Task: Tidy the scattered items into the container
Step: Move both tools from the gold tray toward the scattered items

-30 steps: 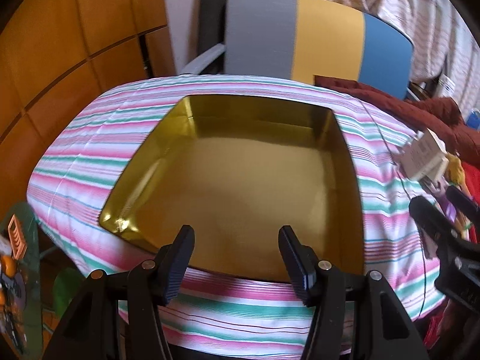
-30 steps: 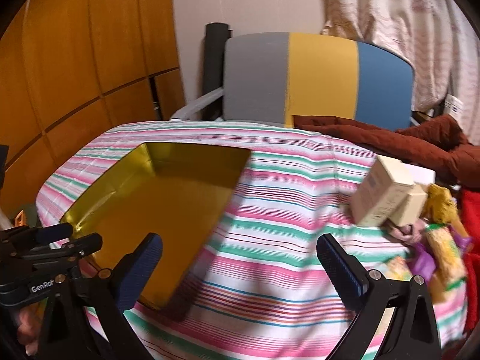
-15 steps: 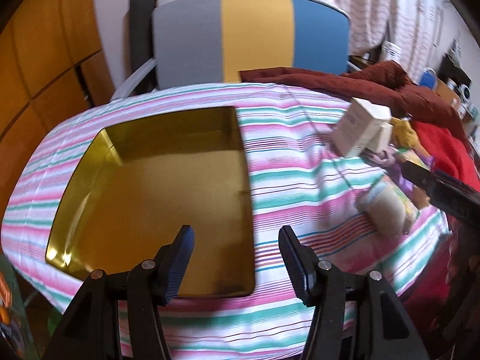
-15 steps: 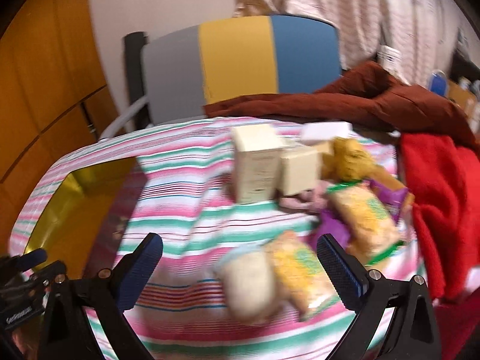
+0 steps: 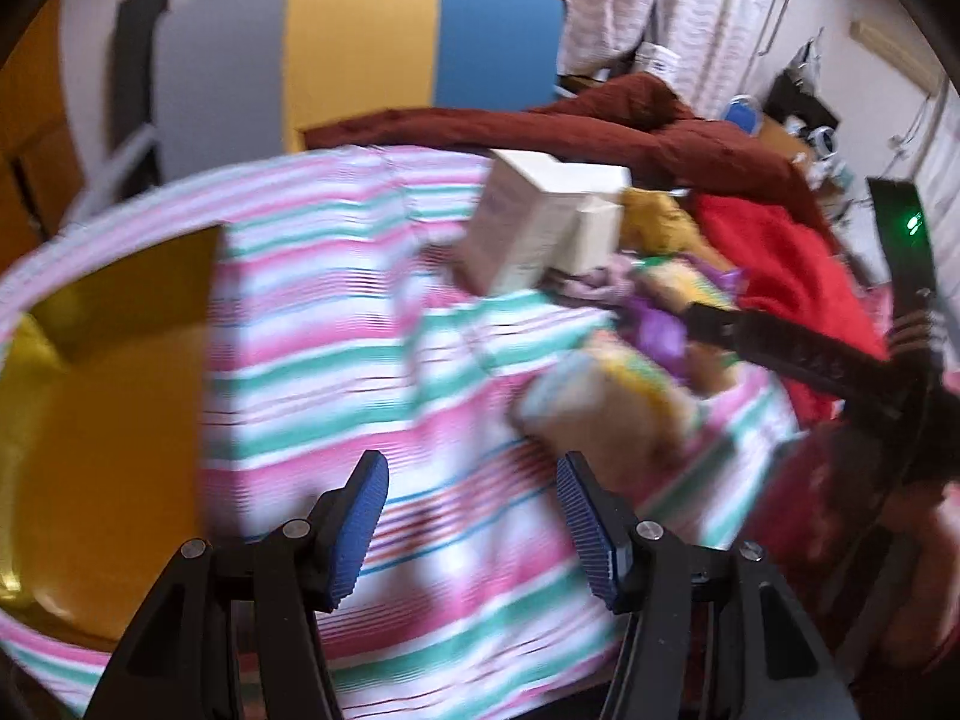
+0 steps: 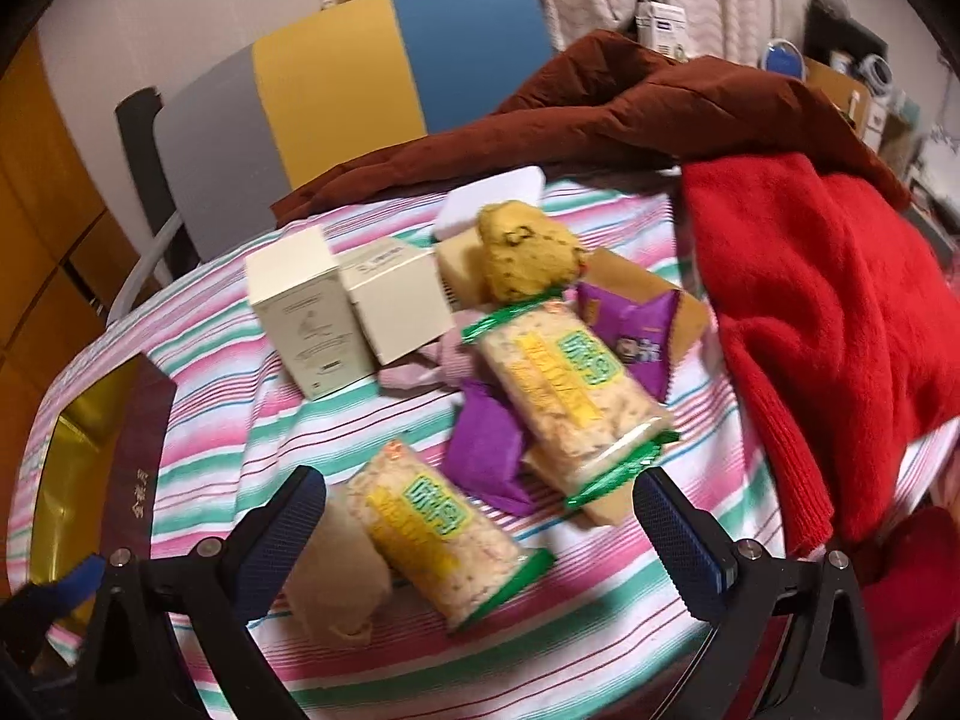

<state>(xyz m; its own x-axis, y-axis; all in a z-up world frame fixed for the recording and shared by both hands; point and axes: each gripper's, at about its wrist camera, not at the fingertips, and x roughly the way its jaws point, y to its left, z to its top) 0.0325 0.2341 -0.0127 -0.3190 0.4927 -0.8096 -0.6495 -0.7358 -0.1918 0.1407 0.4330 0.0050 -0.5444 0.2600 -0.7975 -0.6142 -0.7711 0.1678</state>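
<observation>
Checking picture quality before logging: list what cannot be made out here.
- Left wrist view: motion blur smears the snack packets; labels unreadable.
- Left wrist view: the gold tin is cut off by the left edge.
- Right wrist view: the left hand-held gripper shows only in the corner; its jaws cannot be judged there.

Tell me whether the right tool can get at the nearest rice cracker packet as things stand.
Probably yes. The right tool is open, with the nearest rice cracker packet lying flat between its fingers and nothing on top. A beige wrapped item lies against the packet's left side and might get nudged.
</observation>
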